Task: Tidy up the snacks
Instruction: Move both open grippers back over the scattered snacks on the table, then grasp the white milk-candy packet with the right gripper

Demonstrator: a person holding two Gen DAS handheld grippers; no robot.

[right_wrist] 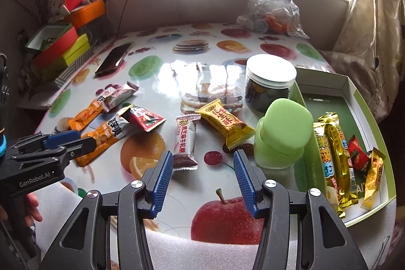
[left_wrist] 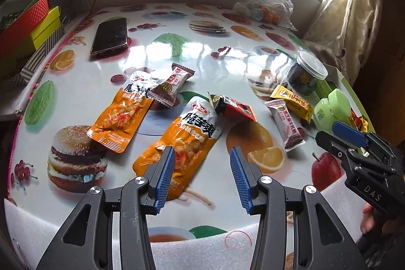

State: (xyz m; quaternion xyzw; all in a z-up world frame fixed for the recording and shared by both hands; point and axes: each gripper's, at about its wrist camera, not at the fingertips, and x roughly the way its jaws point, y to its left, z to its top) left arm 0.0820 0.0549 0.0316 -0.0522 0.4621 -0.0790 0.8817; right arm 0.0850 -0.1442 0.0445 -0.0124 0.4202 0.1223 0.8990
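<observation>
My left gripper (left_wrist: 202,168) hangs open just above an orange konjac packet (left_wrist: 182,143), nothing between its blue pads. A second orange packet (left_wrist: 121,115), a brown-and-white candy (left_wrist: 172,85) and a red packet (left_wrist: 233,108) lie around it. My right gripper (right_wrist: 202,161) is open over the table, near a white-and-brown bar (right_wrist: 186,141). A yellow packet (right_wrist: 225,123) lies just beyond. The green-walled tray (right_wrist: 349,92) at the right holds gold bars (right_wrist: 334,156) and small packets. Each gripper shows in the other's view: right (left_wrist: 330,134), left (right_wrist: 84,138).
A green jar (right_wrist: 281,130) and a clear jar of dark contents (right_wrist: 270,82) stand against the tray's left wall. A phone (left_wrist: 110,36) lies at the far left, a plastic bag (left_wrist: 268,1) at the back. Stacked boxes (left_wrist: 25,17) line the left edge.
</observation>
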